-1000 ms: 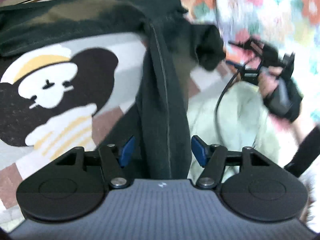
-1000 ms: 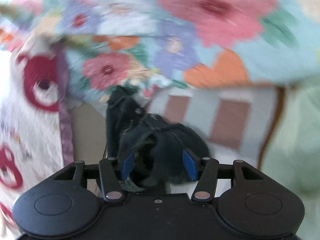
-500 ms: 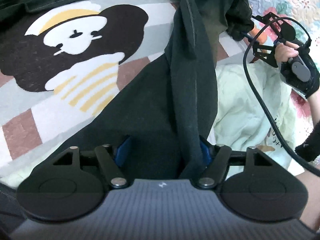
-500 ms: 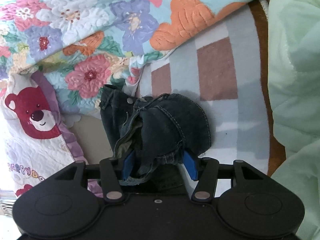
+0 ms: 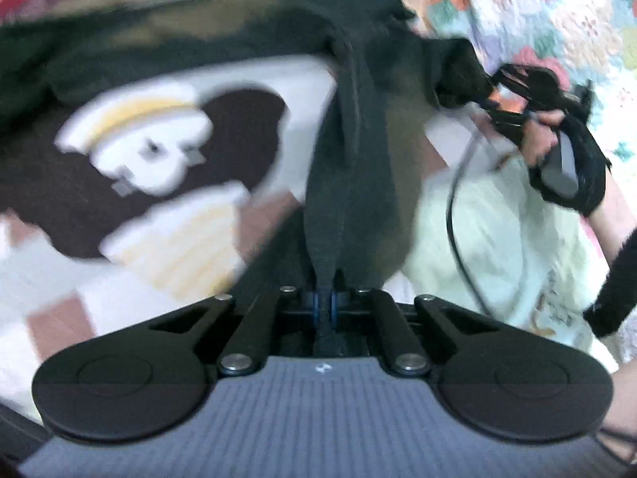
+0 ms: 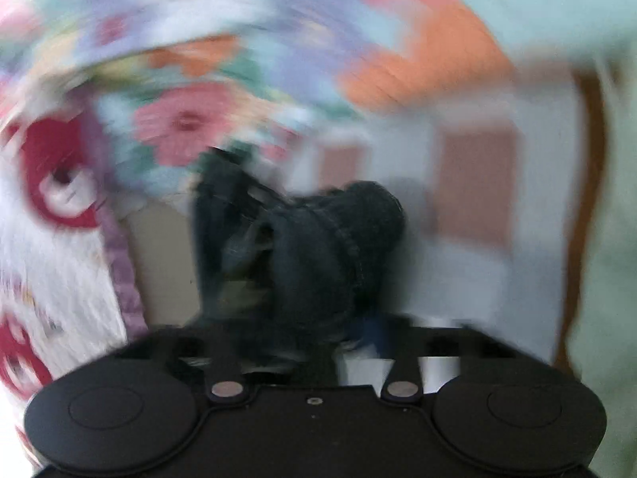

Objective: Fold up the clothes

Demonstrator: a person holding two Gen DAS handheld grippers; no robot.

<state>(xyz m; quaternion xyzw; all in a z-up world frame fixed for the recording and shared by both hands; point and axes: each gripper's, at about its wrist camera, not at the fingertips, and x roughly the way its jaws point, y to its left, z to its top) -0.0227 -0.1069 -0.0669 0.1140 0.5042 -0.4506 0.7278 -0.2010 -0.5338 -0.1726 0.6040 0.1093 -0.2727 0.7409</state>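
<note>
Jeans [image 5: 350, 183] are caught at two ends: the step in hand looks like taking hold of the garment before the first fold, not the fold itself. The left claw [image 5: 324, 304] is fully closed, its blue pads pinching a narrow ridge of the dark denim, which rises from the pads as a taut band across the bed. The right claw [image 6: 306, 334] is closing at this moment, with a bunched end of the jeans between its jaws; the right wrist view is too smeared to tell whether the pads already press on the cloth. In the left wrist view that same claw shows at the far end of the jeans, to their right, held by the person's hand [image 5: 541, 139]. The jeans lie over a cartoon-print blanket [image 5: 151, 151], with a pale green garment [image 5: 489, 247] just beside them on the right and a floral quilt [image 6: 187, 119] beyond their far end (the waistband end, by the look of the button and seams). Next, I judge, the right grip must be firm, then both ends lifted and drawn apart to straighten the legs
</note>
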